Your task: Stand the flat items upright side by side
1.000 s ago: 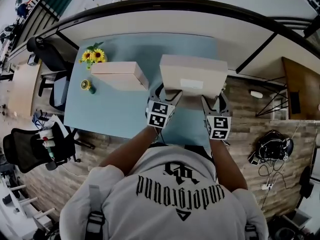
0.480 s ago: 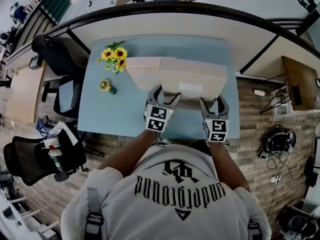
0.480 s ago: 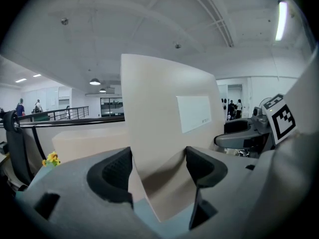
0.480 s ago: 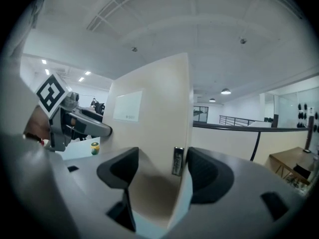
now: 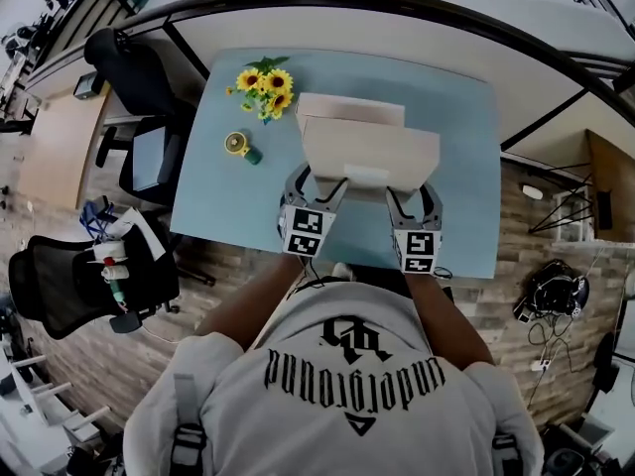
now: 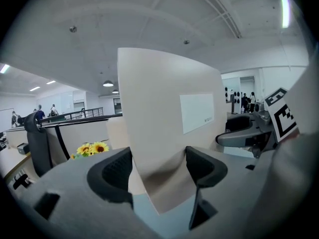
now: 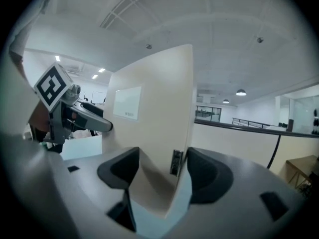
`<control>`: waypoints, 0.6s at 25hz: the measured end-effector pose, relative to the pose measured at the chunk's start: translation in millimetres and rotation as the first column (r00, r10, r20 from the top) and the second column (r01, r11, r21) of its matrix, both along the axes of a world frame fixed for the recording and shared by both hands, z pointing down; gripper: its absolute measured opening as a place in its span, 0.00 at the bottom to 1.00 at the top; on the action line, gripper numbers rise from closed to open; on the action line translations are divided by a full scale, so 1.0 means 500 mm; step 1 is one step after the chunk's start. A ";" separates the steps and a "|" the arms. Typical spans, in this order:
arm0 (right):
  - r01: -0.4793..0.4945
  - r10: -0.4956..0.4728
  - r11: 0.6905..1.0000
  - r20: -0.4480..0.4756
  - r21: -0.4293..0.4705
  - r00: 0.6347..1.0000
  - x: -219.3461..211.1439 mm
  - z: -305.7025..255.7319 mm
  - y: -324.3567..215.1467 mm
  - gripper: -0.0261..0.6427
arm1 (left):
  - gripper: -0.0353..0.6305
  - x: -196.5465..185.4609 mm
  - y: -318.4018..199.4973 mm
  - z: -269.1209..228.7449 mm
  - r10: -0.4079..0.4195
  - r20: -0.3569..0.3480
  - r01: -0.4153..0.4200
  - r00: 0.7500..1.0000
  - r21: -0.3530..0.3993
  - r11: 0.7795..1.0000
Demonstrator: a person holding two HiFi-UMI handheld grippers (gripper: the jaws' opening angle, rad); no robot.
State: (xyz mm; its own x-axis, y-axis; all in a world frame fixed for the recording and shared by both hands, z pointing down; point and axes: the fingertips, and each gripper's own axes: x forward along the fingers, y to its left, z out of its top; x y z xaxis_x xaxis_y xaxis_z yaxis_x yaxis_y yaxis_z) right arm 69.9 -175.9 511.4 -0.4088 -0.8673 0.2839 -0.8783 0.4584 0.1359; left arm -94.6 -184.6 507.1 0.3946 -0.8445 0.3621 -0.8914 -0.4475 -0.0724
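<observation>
- Light blue surface (image 5: 456, 147), rectangular and smooth, with wood-plank floor (image 5: 556, 226) past its right and lower edges; its right half is bare, as is a strip along the lower edge.
- Two flat cardboard boxes sit mid-surface, both plain beige and matte. The front box (image 5: 369, 147) stands upright on a long edge, a white label on its broad face. The rear box (image 5: 349, 110) is just behind it, set a little toward the left – whether the two touch cannot be told.
- Left gripper (image 5: 316, 181): its dark, ribbed fingers (image 6: 112, 171) pinch the front box's lower left corner across its thickness.
- Right gripper (image 5: 411, 194): its fingers (image 7: 207, 176) stand wide and clamp the lower right corner, where a small barcode sticker (image 7: 176, 162) sits on the narrow end face.
- One bunch of sunflowers (image 5: 266, 82) is at the surface's upper left, near the rear box; below it is one small round yellow object on a green base (image 5: 238, 145), well apart from the left gripper.
- Two black office chairs – one (image 5: 139, 67) against the left edge, one (image 5: 60, 286) lower left on the floor.
</observation>
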 end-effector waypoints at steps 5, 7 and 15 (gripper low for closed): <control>0.039 -0.039 0.999 -0.018 -0.006 0.999 -0.054 0.051 -0.019 0.48 | 0.57 -0.052 -0.015 0.048 -0.022 0.023 0.022 1.000 0.003 1.000; 0.050 -0.050 0.999 -0.027 -0.006 0.998 -0.066 0.072 -0.030 0.47 | 0.57 -0.066 -0.025 0.065 -0.025 0.028 0.025 0.999 0.005 1.000; 0.078 -0.079 0.997 -0.082 -0.016 0.993 -0.104 0.144 -0.077 0.45 | 0.57 -0.107 -0.062 0.137 -0.036 0.069 0.035 0.997 0.028 0.999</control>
